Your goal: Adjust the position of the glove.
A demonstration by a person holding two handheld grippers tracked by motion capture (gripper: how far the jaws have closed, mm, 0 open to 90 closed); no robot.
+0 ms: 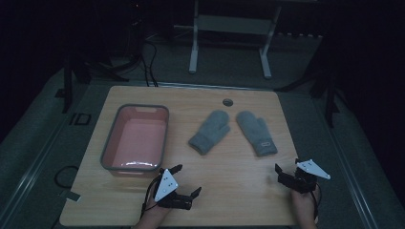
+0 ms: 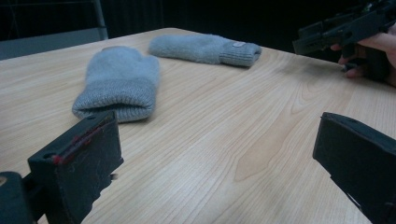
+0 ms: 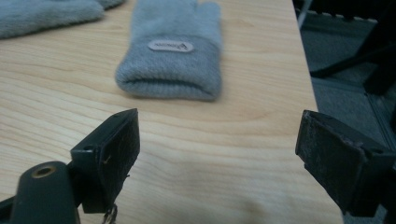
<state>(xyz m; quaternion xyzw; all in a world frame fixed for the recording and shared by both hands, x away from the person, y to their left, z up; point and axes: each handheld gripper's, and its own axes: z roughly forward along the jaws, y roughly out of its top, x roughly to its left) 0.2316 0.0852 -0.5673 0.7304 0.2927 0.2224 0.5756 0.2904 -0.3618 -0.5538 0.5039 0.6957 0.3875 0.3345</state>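
Two grey knit mittens lie side by side on the wooden table (image 1: 239, 191), the left mitten (image 1: 210, 131) and the right mitten (image 1: 256, 132), which carries a small label. My left gripper (image 1: 187, 180) is open near the front edge, below the basin's right corner. In the left gripper view its jaws (image 2: 219, 154) stand wide apart, empty, facing the left mitten's cuff (image 2: 119, 79); the labelled mitten (image 2: 201, 46) lies beyond. My right gripper (image 1: 286, 166) is open at the front right. Its jaws (image 3: 217, 144) are empty, a short way from the labelled mitten's cuff (image 3: 173, 51).
A pink basin with a grey rim (image 1: 107, 148) stands empty on the table's left half. A round cable hole (image 1: 228, 102) sits near the far edge. The table's right edge (image 3: 306, 79) is close to my right gripper. A white desk frame (image 1: 193, 47) and cables are on the floor behind.
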